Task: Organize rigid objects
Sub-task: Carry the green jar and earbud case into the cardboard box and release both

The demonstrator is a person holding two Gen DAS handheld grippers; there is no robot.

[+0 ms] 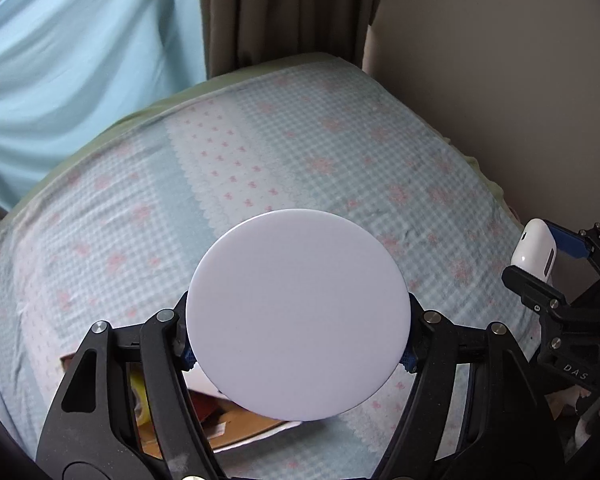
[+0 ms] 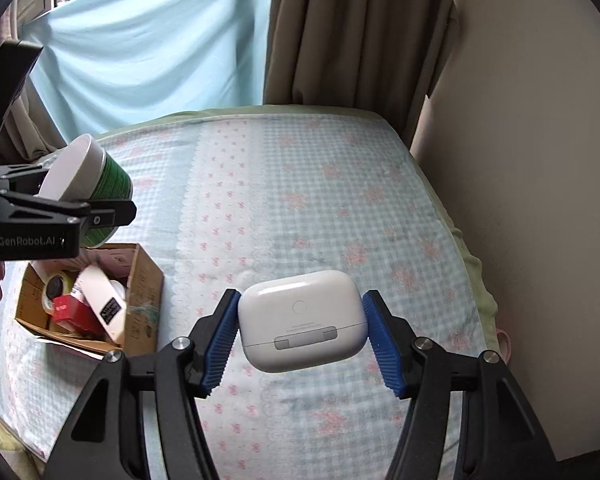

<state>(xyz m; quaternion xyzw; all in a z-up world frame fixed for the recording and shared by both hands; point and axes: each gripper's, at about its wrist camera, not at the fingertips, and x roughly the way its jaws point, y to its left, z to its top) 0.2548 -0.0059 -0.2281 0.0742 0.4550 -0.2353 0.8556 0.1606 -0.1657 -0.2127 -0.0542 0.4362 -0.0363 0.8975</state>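
While the left gripper (image 1: 298, 326) clamps a white-bottomed green striped cup (image 1: 298, 314) above the bed (image 1: 260, 140), the right gripper (image 2: 302, 338), off to its right, grips a white earbud case (image 2: 302, 320). Below the left gripper, marked "GenRobot.AI", sits a cardboard box (image 2: 142, 300) of items.

The bed (image 2: 320, 184) lies bare over most of its checked cover, so there is wide room to pass across its middle and far end. The one obstacle on it is the cardboard box (image 2: 142, 304) near the left edge, crammed with packets (its top open). A wall (image 2: 540, 200) closes off the right side and curtains (image 2: 352, 32) the far end. The left tongs (image 2: 100, 216) hang above the box, the right tongs (image 2: 302, 338) over the open cover.
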